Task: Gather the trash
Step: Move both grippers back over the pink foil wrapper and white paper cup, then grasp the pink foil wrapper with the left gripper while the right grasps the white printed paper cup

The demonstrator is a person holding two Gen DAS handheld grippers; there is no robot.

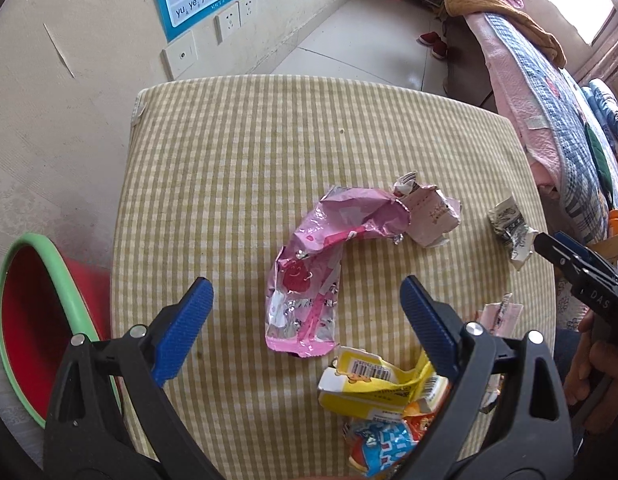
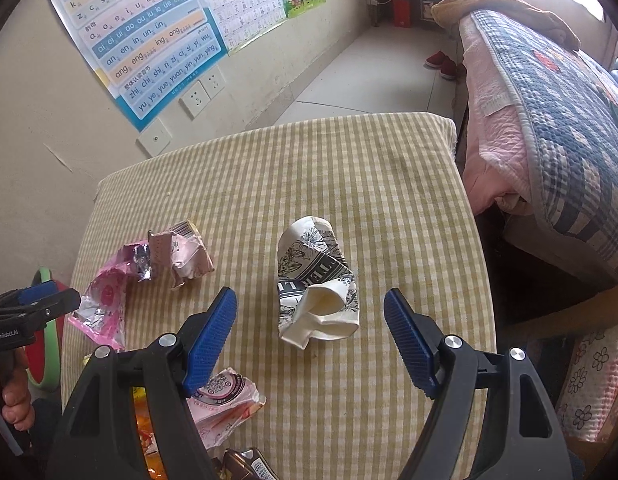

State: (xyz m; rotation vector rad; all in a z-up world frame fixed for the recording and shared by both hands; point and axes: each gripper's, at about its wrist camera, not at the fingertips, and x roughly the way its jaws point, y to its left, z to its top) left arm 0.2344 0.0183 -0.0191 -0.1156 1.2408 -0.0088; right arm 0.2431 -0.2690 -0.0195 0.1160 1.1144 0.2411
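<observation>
Trash lying loose on checked table (image 1: 237, 152): pink wrapper (image 1: 309, 272) between left gripper (image 1: 307, 294) spread fingers, crushed paper cup (image 2: 315, 284) between right gripper (image 2: 311, 310) spread fingers.

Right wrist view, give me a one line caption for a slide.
Open right gripper lined up on a crushed paper cup lying on the checked tablecloth, pink wrapper to its left.

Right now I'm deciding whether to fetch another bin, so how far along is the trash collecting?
Nothing looks collected yet. The left gripper and right gripper are both open and empty. Left on the table: pink foil wrapper, crushed paper cup, yellow carton and other scraps. The red bin stands beside the table; its contents are hidden.
</observation>
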